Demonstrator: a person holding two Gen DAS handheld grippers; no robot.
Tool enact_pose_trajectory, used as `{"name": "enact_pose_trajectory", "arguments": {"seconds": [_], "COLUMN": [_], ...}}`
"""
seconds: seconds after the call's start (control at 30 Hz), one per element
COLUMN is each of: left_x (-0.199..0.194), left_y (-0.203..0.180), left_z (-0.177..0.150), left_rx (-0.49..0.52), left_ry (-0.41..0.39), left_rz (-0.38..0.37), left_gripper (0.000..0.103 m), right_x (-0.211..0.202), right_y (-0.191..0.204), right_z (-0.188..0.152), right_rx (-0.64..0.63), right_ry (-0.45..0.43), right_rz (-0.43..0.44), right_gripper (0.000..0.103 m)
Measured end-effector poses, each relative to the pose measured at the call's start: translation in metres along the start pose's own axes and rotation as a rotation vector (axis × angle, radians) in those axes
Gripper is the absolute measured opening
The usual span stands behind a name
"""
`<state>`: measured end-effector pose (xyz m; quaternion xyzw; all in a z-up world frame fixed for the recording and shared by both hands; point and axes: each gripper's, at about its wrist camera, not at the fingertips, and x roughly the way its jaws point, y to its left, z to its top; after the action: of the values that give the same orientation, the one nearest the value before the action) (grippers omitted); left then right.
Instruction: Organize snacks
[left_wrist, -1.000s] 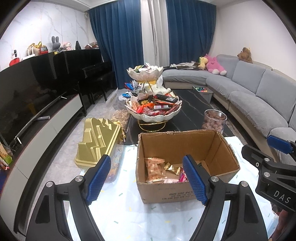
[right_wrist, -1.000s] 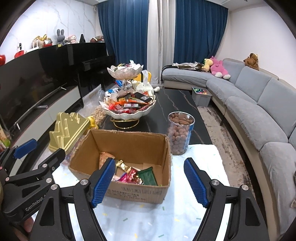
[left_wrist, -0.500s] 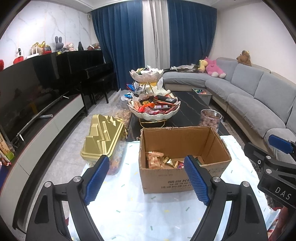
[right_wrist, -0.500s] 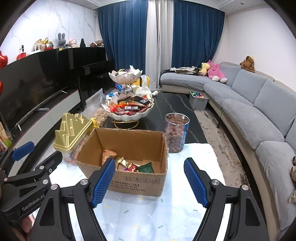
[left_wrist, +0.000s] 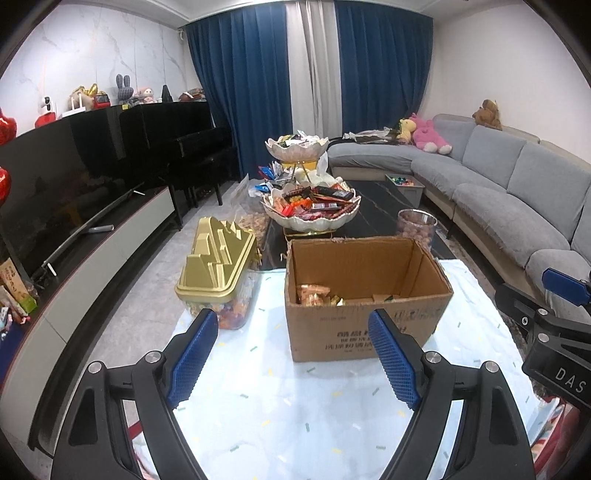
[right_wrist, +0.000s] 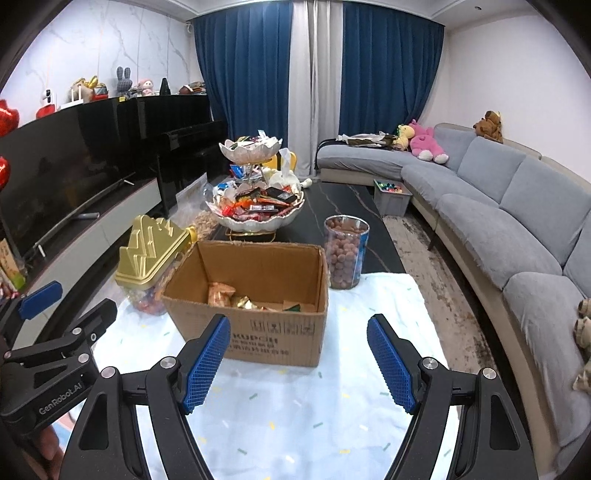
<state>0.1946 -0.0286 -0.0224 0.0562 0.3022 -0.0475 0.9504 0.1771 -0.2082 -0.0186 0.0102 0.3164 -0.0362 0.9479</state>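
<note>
An open cardboard box stands on the pale cloth ahead of both grippers, with several wrapped snacks in its bottom. Behind it a two-tier white bowl stand is heaped with snack packets. My left gripper is open and empty, short of the box's near left side. My right gripper is open and empty, in front of the box's near right corner. Each gripper shows at the edge of the other's view.
A gold-lidded clear tub of sweets stands left of the box. A clear jar of brown balls stands behind it on the right. A grey sofa runs along the right, a TV unit along the left.
Both grippers have pulled back from the box, which now looks smaller and farther off. The left gripper's jaws stand slightly wider than a second ago.
</note>
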Motion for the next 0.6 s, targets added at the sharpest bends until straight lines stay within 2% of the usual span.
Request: {"name": "enact_pose_trajectory", "arguments": {"seconds": [0.07,0.17,0.33,0.47,0.6], "left_x": [-0.006,-0.015,-0.029,-0.040,-0.048], "left_y": [0.000,-0.001,-0.002,-0.003,-0.003], "left_z": [-0.004,-0.011,-0.024,-0.032,-0.039], "left_rx": [0.002,-0.005,-0.008,-0.015,-0.018], "left_ry": [0.002,0.001,0.010,0.018,0.032], "left_rz": [0.003,0.006,-0.001,0.000,-0.001], "left_gripper": [0.084,0.088,0.091,0.100,0.102], "right_x": [-0.005,-0.012,-0.025,-0.035,-0.047], "right_y": [-0.001,-0.004,-0.007,-0.009,-0.010], "right_z": [-0.005,-0.011,-0.023,-0.032,-0.039], "right_rx": [0.003,0.012,0.017,0.029,0.035], "right_ry": [0.002,0.006,0.017,0.035,0.048], "right_rz": [-0.001,-0.006,-0.011,-0.008,-0.001], "right_gripper": [0.078,0.086,0.086,0.086,0.086]}}
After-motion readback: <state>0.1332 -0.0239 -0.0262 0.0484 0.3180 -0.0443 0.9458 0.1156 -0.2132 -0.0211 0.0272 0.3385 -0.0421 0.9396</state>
